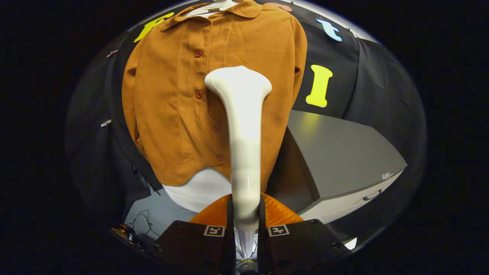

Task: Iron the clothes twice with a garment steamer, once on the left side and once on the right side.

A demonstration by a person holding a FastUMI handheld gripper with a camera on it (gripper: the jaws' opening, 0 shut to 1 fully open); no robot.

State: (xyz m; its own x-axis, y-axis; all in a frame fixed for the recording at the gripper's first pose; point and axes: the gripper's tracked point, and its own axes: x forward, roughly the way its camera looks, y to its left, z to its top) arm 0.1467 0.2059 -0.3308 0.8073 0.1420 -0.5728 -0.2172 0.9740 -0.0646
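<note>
Gripper [245, 214] clamped on steamer [241, 126] handle low down, smooth, rigid and likely slippery, head at twelve o'clock against soft, limp shirt [172, 107], right of buttons.

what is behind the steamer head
The brown shirt hangs right behind the steamer, held between the fingers. The steamer covers part of the shirt's front.

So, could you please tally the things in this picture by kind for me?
Garment: 1, the brown shirt on a hanger.
Steamer: 1, the white steamer, gripper shut on its handle.
Furniture: 1, the grey cabinet.
Total: 3, hanger aside.
</note>
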